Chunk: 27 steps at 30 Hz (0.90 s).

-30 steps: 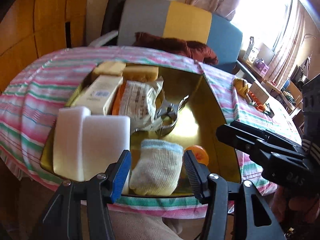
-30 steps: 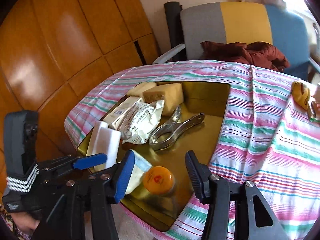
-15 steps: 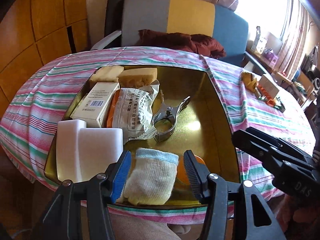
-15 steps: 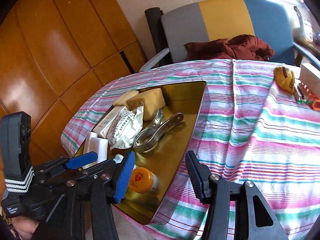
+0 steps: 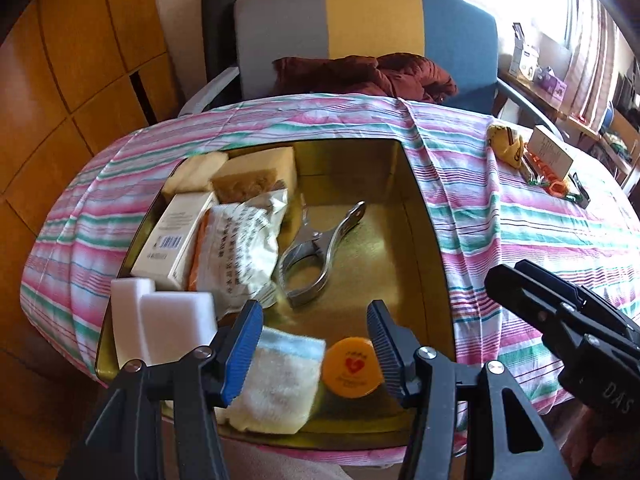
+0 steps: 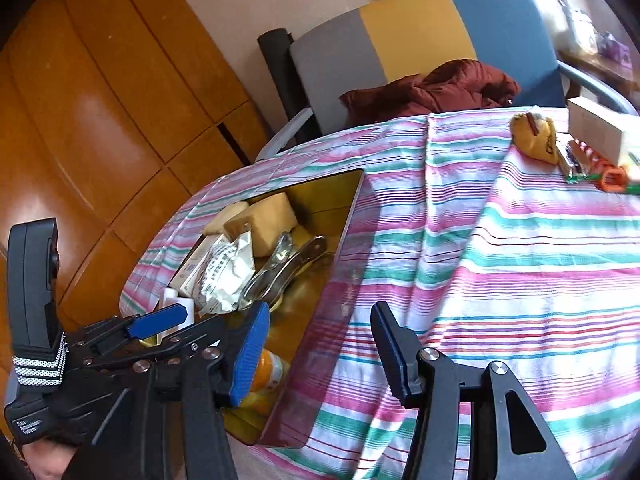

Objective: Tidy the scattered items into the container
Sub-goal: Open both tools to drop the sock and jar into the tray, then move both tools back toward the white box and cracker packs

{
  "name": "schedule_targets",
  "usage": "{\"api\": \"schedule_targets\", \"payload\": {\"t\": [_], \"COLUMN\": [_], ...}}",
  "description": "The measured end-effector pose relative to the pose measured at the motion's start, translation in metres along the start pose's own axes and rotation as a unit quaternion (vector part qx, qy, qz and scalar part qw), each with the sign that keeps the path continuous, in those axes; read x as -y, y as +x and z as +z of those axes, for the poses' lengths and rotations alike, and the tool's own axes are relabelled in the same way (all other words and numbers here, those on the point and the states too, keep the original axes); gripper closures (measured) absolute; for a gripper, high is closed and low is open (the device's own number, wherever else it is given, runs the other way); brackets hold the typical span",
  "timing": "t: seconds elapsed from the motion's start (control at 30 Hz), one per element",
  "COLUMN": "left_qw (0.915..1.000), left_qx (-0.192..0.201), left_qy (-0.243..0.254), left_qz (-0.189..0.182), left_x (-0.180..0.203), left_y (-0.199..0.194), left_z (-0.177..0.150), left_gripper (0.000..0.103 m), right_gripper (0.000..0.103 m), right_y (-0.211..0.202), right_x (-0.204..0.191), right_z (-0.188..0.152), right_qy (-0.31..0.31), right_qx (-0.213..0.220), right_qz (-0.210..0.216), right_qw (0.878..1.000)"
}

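Note:
A gold metal tray [image 5: 416, 208] on the striped tablecloth holds white foam blocks [image 5: 168, 324], a white box [image 5: 176, 236], a snack packet [image 5: 240, 252], yellow sponges [image 5: 260, 172], steel tongs [image 5: 316, 256], a pale sock [image 5: 280, 376] and an orange-lidded jar [image 5: 352, 368]. My left gripper [image 5: 314, 346] is open and empty, above the sock and jar at the tray's near edge. My right gripper [image 6: 318, 354] is open and empty, over the tablecloth just right of the tray [image 6: 344, 216]. The jar [image 6: 266, 372] shows behind its left finger.
A yellow pouch [image 6: 536, 138], a cardboard box [image 6: 600, 134] and small orange items [image 6: 612, 176] lie at the table's far right. A grey, yellow and blue chair [image 5: 360, 32] with a dark red jacket [image 5: 368, 76] stands behind the table. Wood panelling is on the left.
Both grippers have pulled back and risen from the tray. The right gripper has swung right, from over the jar to over the tablecloth. The sock lies free in the tray.

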<state>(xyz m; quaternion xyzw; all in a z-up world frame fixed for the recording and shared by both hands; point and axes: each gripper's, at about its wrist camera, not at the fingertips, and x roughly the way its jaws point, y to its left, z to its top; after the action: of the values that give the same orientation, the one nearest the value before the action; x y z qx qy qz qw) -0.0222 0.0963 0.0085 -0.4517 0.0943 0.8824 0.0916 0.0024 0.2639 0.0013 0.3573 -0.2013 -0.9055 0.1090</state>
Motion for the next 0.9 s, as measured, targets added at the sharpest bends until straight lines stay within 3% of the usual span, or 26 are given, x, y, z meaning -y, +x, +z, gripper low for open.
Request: {"api": "schedule_targets", "payload": {"t": [0.53, 0.77, 0.9], "left_qw": [0.9950, 0.9910, 0.9863], "left_qx": [0.000, -0.004, -0.011], "left_qy": [0.100, 0.127, 0.146], "left_qz": [0.000, -0.041, -0.076], "left_x": [0.092, 0.136, 0.167], "left_y": [0.008, 0.019, 0.032], "left_z": [0.025, 0.034, 0.037], "left_gripper": [0.048, 0.048, 0.048], "right_gripper": [0.045, 0.043, 0.043], "right_y": [-0.031, -0.042, -0.046], "right_x": [0.080, 0.109, 0.134], "right_z": [0.001, 0.003, 0.009], "right_qy": [0.089, 0.101, 0.104], "right_qx": [0.037, 0.051, 0.053], "right_qz": [-0.045, -0.071, -0.110], "right_qw": [0.994, 0.991, 0.987]}}
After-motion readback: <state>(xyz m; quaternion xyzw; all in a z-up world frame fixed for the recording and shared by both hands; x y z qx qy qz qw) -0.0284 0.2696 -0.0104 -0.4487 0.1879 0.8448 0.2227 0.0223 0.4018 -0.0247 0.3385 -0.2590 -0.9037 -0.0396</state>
